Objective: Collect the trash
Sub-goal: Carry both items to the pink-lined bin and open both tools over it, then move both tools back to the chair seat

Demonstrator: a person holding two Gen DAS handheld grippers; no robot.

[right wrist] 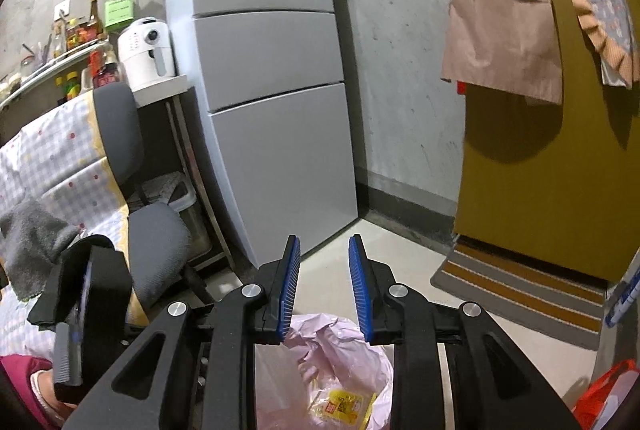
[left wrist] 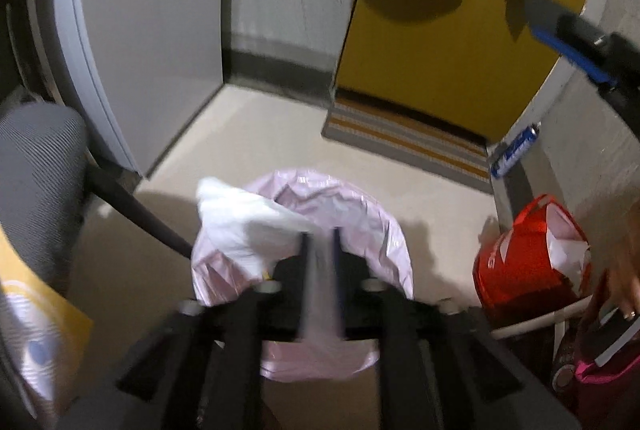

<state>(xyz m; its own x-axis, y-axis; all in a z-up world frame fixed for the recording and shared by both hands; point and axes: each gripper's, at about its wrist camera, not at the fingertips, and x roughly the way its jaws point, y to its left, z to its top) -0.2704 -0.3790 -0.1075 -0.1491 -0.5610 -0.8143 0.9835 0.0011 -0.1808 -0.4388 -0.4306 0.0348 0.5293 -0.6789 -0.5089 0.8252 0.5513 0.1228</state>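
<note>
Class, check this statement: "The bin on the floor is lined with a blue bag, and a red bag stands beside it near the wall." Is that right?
Not quite. The bag lining the bin is pale pink, not blue; the left wrist view shows it below the left claw, and the right wrist view agrees. The rest holds: a red bag stands beside it near the wall.

My left gripper [left wrist: 320,242] sits at the lower centre of its own view, blurred, fingers a narrow gap apart and nothing pinched between them. My right gripper [right wrist: 324,284] fills the lower centre of its view, blue pads [right wrist: 291,286] parted and empty. At the lower left there, my left gripper appears side-on.
</note>
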